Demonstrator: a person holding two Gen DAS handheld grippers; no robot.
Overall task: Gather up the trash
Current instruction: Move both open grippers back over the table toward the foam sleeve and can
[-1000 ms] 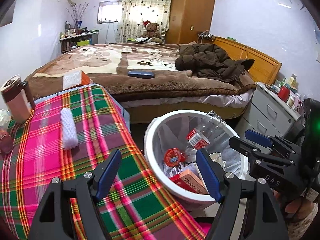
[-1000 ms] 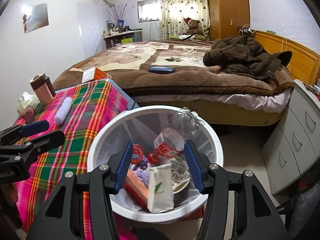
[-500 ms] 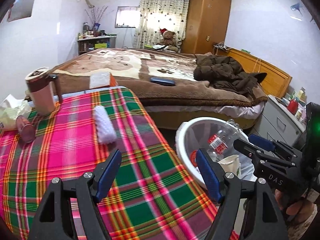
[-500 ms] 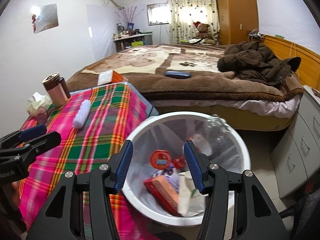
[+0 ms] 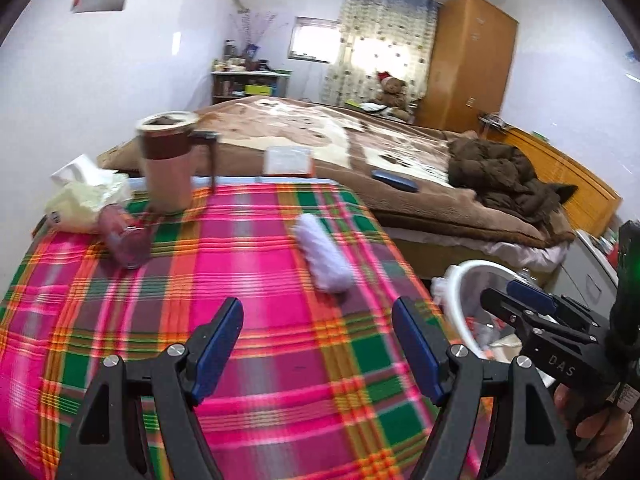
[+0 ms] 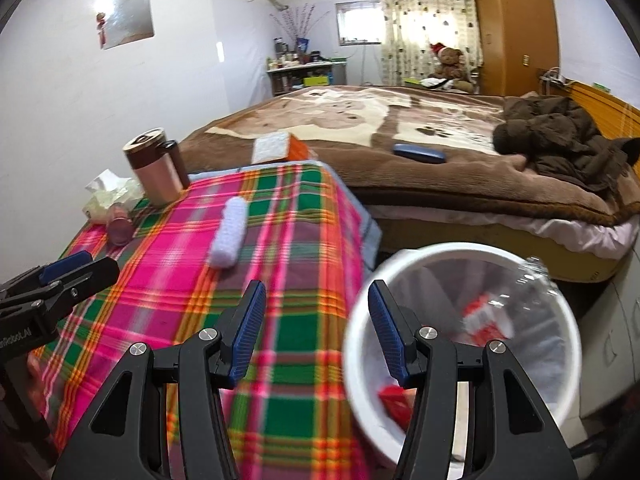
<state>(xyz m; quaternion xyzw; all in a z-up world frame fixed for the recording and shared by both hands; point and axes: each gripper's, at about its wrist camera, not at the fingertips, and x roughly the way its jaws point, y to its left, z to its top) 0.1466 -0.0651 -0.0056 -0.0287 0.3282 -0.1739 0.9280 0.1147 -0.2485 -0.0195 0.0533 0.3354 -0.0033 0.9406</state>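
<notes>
Over the plaid surface (image 5: 256,320), both sets of fingers (image 5: 416,344) (image 6: 386,328) spread empty, likely poised toward the white roll (image 5: 324,256) beside the trash bin (image 6: 400,264).

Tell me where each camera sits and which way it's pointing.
Left wrist: on the left gripper, over the plaid tablecloth, facing the white roll and bed; own open fingers and the right gripper show.
Right wrist: on the right gripper, above the table edge and trash bin; the left gripper shows.
Shared: roll, mug, bin, bed.
</notes>
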